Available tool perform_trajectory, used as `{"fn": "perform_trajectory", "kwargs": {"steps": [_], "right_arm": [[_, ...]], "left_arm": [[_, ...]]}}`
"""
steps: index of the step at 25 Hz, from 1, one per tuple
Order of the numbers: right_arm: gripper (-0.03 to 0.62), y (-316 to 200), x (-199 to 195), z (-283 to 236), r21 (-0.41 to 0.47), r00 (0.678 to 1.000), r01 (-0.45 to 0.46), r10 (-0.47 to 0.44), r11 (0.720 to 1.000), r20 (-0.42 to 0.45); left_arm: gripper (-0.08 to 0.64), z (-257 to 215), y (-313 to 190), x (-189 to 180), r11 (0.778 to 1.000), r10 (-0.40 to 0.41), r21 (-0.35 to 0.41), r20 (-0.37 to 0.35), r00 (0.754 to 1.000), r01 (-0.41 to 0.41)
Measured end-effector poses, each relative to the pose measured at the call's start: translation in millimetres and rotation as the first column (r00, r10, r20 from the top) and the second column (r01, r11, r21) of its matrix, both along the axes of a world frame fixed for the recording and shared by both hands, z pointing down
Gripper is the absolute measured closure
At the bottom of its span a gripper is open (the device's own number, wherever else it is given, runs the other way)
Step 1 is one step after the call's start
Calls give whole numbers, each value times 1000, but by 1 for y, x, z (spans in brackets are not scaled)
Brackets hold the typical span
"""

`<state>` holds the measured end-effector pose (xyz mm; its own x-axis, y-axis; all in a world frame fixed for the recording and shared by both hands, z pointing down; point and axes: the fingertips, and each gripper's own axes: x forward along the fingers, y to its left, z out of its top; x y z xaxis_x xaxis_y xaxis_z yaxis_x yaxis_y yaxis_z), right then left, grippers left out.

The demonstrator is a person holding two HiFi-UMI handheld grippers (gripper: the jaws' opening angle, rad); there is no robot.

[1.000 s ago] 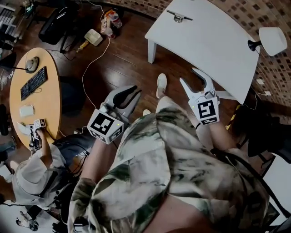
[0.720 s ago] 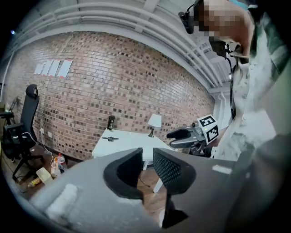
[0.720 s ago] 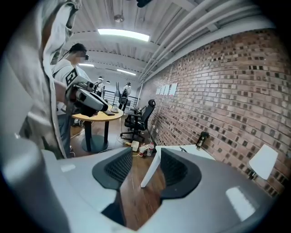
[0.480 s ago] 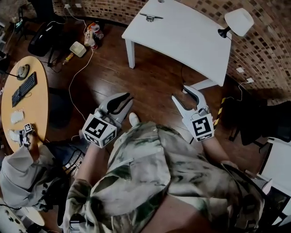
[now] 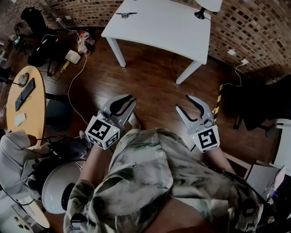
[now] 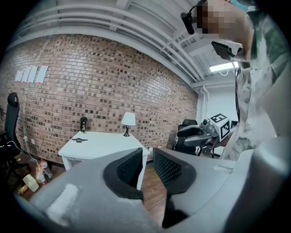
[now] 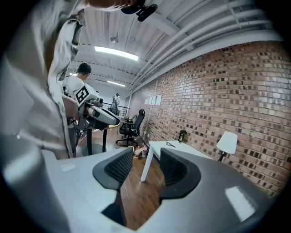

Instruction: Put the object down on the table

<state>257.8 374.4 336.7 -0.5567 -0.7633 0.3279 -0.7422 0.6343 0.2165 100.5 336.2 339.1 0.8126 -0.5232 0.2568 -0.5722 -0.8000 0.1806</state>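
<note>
The white table [image 5: 159, 25] stands at the top of the head view, well away from both grippers. A small dark metal object [image 5: 123, 14] lies on its far left corner; it also shows in the left gripper view [image 6: 79, 140]. My left gripper [image 5: 132, 99] hangs over the wooden floor. Its pads [image 6: 132, 166] stand a narrow gap apart with nothing between them. My right gripper [image 5: 183, 103] is held beside it, open wide and empty. Only floor and a table leg show between its pads [image 7: 175, 166].
A white lamp [image 5: 207, 5] stands on the table's right end, against the brick wall [image 5: 254, 32]. On the left are a round wooden desk [image 5: 34, 98] with a keyboard [image 5: 25, 93] and a seated person [image 5: 13, 150]. Cables and clutter [image 5: 72, 54] lie on the floor.
The table has slid up and left in the head view, farther from the grippers. Both grippers stay in front of the body, empty, with their jaws much as before.
</note>
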Motion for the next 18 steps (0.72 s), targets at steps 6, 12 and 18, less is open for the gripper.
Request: {"fn": "perform_trajectory", "kwargs": {"steps": [6, 12, 18], "right_arm": [[407, 55, 32, -9, 15, 1000, -9, 9, 1000, 13], [411, 69, 52, -21, 13, 999, -16, 16, 1000, 39], [416, 113, 48, 5, 25, 999, -44, 44, 999, 22]], "left_arm": [[483, -11, 63, 29, 1000, -12, 1, 27, 1000, 12], [483, -16, 77, 53, 999, 7, -32, 52, 999, -5], [483, 12, 118, 47, 1000, 25, -6, 37, 999, -25]]}}
